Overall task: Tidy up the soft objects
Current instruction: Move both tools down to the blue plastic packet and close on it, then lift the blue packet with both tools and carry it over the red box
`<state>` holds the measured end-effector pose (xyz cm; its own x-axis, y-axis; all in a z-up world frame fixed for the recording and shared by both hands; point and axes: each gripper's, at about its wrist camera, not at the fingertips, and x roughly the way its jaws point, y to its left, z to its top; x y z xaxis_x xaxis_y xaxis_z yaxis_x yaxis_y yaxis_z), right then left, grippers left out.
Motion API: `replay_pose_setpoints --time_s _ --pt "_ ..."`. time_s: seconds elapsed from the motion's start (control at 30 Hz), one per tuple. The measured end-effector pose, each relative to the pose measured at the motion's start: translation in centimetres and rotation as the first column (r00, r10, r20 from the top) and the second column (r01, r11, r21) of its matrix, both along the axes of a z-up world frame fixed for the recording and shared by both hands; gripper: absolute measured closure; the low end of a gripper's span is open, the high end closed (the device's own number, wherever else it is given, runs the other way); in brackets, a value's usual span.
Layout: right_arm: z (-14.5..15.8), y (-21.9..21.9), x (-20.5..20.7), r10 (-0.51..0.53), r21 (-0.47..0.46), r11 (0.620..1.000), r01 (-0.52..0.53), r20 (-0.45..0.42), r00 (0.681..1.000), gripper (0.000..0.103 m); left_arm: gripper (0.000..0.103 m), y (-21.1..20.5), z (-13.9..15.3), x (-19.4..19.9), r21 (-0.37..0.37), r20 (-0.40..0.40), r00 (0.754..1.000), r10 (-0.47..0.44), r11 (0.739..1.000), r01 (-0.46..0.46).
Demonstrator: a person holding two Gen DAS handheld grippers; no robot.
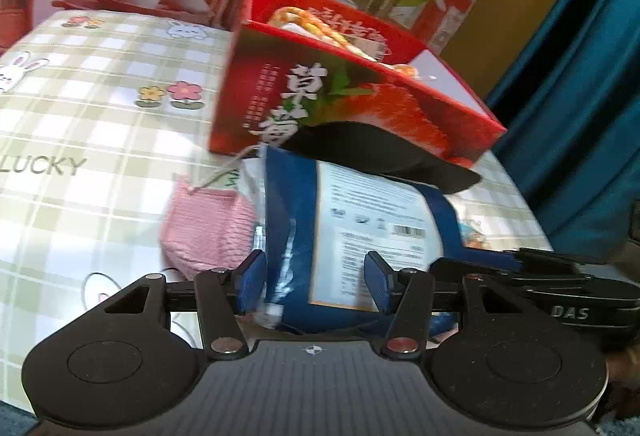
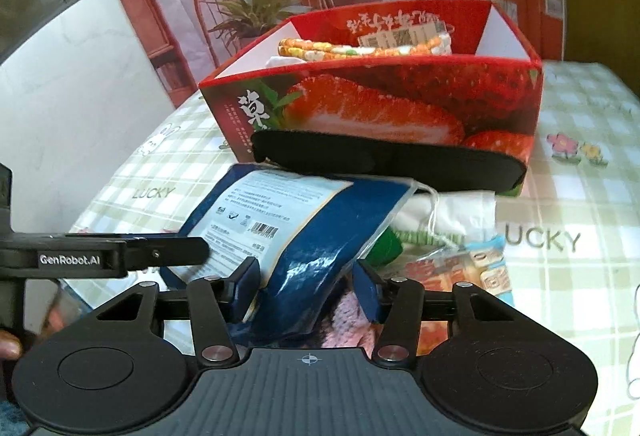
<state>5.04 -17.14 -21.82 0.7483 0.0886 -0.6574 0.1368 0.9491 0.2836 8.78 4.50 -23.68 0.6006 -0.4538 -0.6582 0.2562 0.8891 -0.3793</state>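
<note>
Both tongs straddled the blue packet (image 1: 360,220) lying on the bench (image 1: 80,115) just near of the red strawberry box (image 2: 380,103); left tongs (image 1: 316,284) and right tongs (image 2: 306,290) stood apart, pads not visibly pressing. A good lift probably needed both closing evenly, then carrying it over the box rim.

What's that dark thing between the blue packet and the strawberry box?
A flat black pad lies against the strawberry box front, just behind the blue packet; the right wrist view shows it best.

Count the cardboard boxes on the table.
1: a red strawberry-printed cardboard box at the far side of the checked tablecloth, behind the blue plastic packet. Others may be hidden.
</note>
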Motion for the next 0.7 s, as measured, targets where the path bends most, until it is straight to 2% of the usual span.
replay_pose_setpoints --time_s 0.17,0.27,0.33,0.6,0.7 --pt "0.2 0.3 0.0 0.006 -0.024 1.000 -0.006 0.007 1.000 0.058 0.047 -0.7 -0.1 -0.2 -0.010 -0.001 0.999 -0.039 0.999 0.039" --pt "0.5 0.6 -0.1 0.009 -0.055 0.998 -0.008 0.018 1.000 0.064 0.047 -0.7 -0.1 -0.3 -0.047 -0.005 0.998 -0.067 0.997 0.066" --pt "0.8 0.7 -0.3 -0.001 -0.080 0.997 0.004 0.040 0.999 0.068 0.047 -0.9 0.0 -0.3 -0.044 0.000 0.997 -0.081 0.996 0.080" --pt "0.7 0.2 -0.3 -0.004 -0.071 0.997 0.007 0.040 0.999 0.069 0.051 -0.5 -0.9 0.2 -0.053 -0.042 0.997 -0.063 0.997 0.061" --pt "0.7 0.2 -0.2 -0.004 -0.070 0.998 0.007 0.036 0.999 0.069 0.051 -0.6 -0.6 0.1 -0.048 -0.034 0.997 -0.070 0.997 0.068"
